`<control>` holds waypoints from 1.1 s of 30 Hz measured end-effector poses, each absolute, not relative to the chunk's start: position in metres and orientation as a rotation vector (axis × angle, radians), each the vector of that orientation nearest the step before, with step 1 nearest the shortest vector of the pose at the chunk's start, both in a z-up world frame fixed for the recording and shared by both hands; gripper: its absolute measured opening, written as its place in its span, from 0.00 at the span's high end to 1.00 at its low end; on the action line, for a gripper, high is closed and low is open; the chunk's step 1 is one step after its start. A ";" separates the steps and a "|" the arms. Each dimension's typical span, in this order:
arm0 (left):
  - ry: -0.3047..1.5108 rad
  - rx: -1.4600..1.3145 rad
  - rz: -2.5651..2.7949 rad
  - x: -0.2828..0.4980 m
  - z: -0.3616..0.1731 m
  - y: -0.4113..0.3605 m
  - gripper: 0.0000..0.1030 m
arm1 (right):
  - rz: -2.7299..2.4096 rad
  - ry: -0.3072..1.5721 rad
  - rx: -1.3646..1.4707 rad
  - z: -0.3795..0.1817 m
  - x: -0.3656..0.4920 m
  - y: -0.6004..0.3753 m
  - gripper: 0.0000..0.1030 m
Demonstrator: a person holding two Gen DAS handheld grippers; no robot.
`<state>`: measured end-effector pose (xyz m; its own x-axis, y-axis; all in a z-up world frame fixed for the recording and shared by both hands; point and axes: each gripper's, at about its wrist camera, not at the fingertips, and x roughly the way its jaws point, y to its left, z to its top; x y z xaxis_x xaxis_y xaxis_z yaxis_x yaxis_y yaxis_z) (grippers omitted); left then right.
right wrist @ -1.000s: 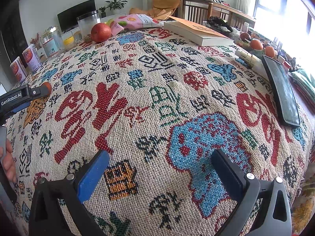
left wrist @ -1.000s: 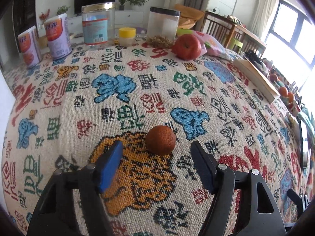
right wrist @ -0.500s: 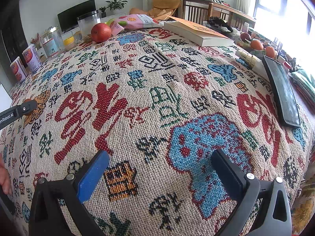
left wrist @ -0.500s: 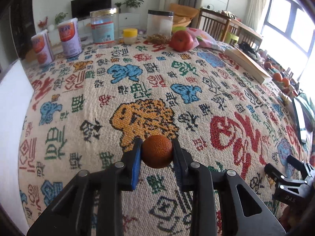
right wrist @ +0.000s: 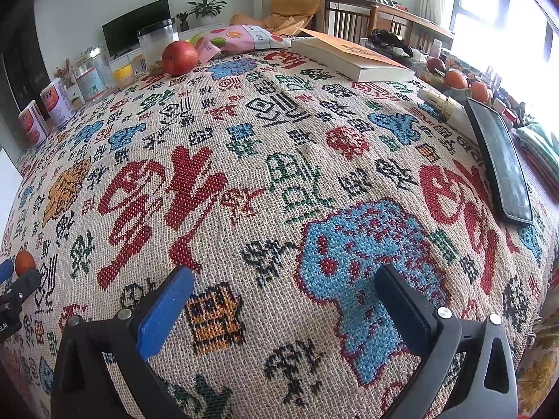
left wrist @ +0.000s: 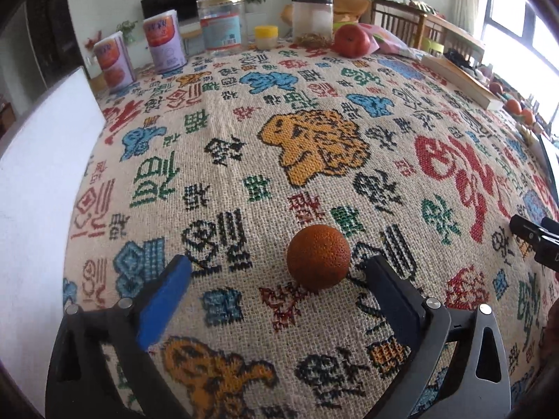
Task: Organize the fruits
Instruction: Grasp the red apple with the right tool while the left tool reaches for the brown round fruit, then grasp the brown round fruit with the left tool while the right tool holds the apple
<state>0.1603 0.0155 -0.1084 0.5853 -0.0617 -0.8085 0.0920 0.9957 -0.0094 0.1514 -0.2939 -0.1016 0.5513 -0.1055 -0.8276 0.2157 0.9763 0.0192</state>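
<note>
small orange [left wrist: 318, 257]: round, pebbled rind, resting on the coarse woven cloth [left wrist: 314, 146] over the counter, between the left gripper [left wrist: 276, 279] fingers, nearer the right finger. jaws opening, fruit released. withdraw straight back so it doesn't roll. right gripper [right wrist: 284, 289] spread wide, empty. smooth red apple [left wrist: 351, 40] at the far edge.

orange fruit [left wrist: 318, 257] rust-orange, pitted | tablecloth [left wrist: 314, 111] beige, multicoloured woven characters | apple [left wrist: 350, 44] red
</note>
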 end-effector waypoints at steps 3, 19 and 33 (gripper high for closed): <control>0.937 0.038 -0.079 0.160 -0.109 0.015 0.01 | -0.181 0.984 0.126 -0.100 0.152 -0.293 0.00; 0.932 0.031 -0.066 0.161 -0.109 0.016 0.00 | 0.238 0.921 0.298 -0.035 0.434 -0.243 0.00; 0.932 0.025 -0.063 0.163 -0.110 0.018 0.00 | 0.182 1.007 0.727 -0.092 0.520 -0.249 0.32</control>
